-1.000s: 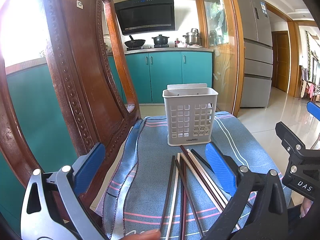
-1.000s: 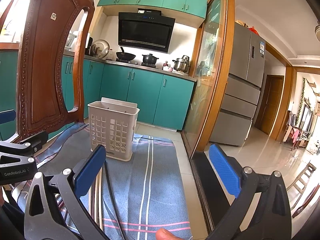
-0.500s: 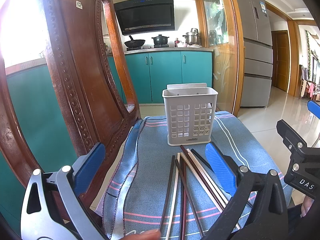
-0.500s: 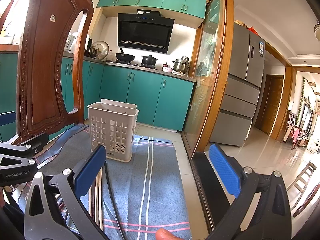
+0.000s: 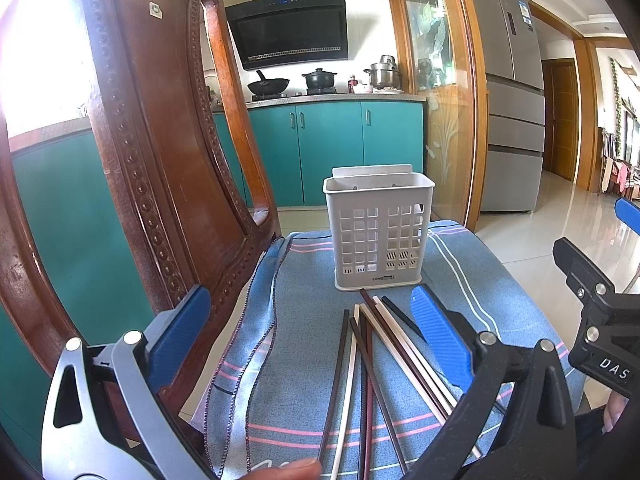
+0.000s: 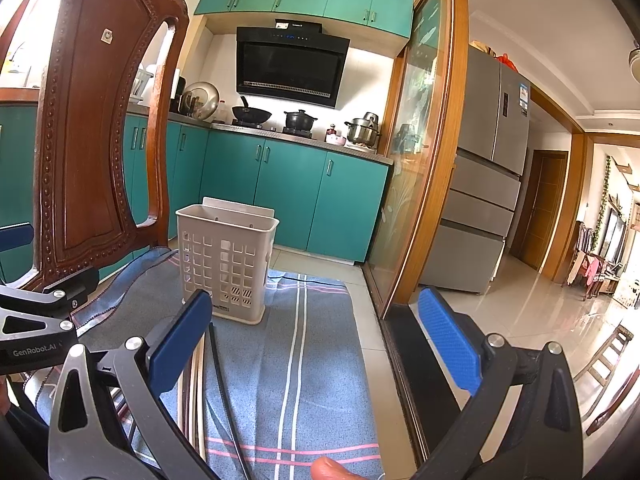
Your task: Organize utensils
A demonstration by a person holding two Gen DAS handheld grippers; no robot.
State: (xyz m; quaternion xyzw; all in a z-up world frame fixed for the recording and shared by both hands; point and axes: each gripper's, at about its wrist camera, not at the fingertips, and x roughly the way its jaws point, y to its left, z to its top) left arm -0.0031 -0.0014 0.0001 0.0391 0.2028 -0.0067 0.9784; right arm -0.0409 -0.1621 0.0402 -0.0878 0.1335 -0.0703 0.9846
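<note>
Several chopsticks point(image 5: 372, 364), dark brown and cream, lie fanned out on a blue striped cloth point(image 5: 304, 360). A white perforated utensil basket point(image 5: 379, 232) stands upright just beyond their tips, and nothing shows above its rim. My left gripper point(image 5: 310, 320) hovers open over the chopsticks with nothing between its blue pads. My right gripper point(image 6: 316, 328) is also open and empty, to the right of the chopsticks point(image 6: 198, 384), with the basket point(image 6: 226, 264) ahead to its left. The left gripper's black body shows at the left edge of the right wrist view.
A carved wooden chair back point(image 5: 160, 152) rises close on the left of the cloth. The cloth's right edge point(image 6: 360, 360) drops off to a tiled floor and a sliding glass door frame point(image 6: 436, 160). Teal kitchen cabinets point(image 5: 332, 152) stand behind.
Almost nothing has moved. The right gripper has drifted slightly down and to the right in the left wrist view. The chopsticks and basket lie as before.
</note>
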